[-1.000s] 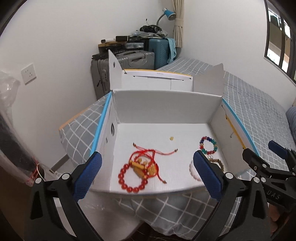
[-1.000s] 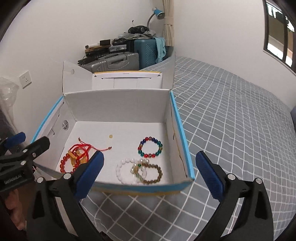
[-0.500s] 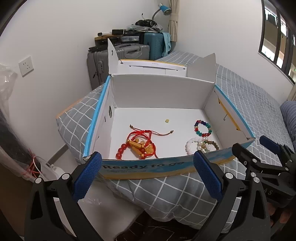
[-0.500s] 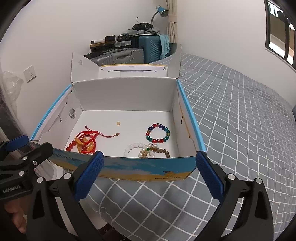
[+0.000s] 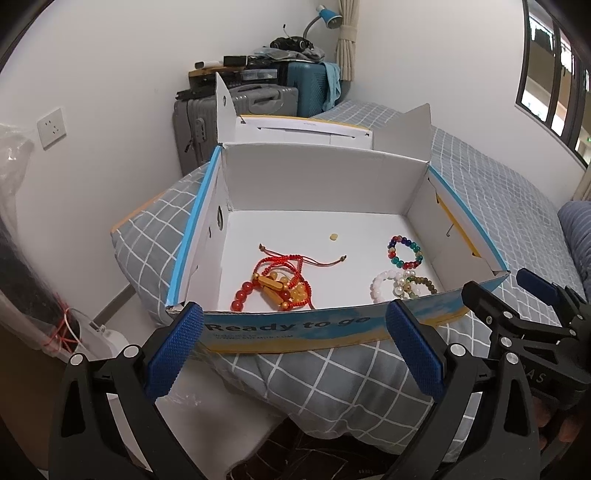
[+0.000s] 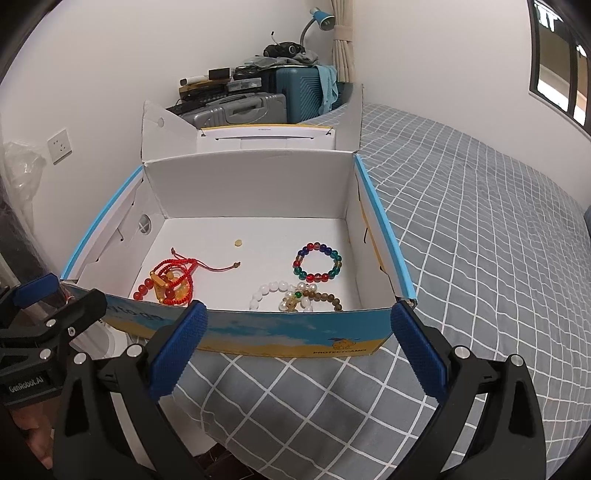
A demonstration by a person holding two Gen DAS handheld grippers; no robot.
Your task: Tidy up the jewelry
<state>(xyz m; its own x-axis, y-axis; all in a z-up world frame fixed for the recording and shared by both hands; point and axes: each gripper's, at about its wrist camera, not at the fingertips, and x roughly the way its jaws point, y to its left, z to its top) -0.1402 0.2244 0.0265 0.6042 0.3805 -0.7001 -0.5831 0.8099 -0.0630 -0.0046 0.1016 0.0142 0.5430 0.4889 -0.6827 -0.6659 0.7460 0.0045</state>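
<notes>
An open white cardboard box (image 5: 332,328) (image 6: 280,334) with blue edges sits on the bed corner. On its floor at the left lies a tangle of red cord and red-amber bead bracelets (image 5: 275,282) (image 6: 168,282). At the right lie a multicoloured bead bracelet (image 5: 404,252) (image 6: 317,261), a white bead bracelet (image 5: 384,282) (image 6: 264,293) and a brown bead bracelet (image 5: 421,286) (image 6: 325,297) overlapping. A small loose yellow bead (image 5: 333,236) (image 6: 238,242) lies mid-floor. My left gripper (image 5: 295,354) and right gripper (image 6: 295,350) are both open and empty, in front of the box's near wall.
The box's lid (image 6: 266,136) stands open behind it. The grey checked bed (image 6: 480,240) stretches right. Suitcases (image 5: 240,110) piled with clutter stand against the back wall, with a blue lamp (image 5: 325,13). A plastic bag (image 5: 14,184) hangs at the left.
Both grippers have pulled back and lowered away from the box; its printed front wall now shows between the fingers. The jewelry has not moved.
</notes>
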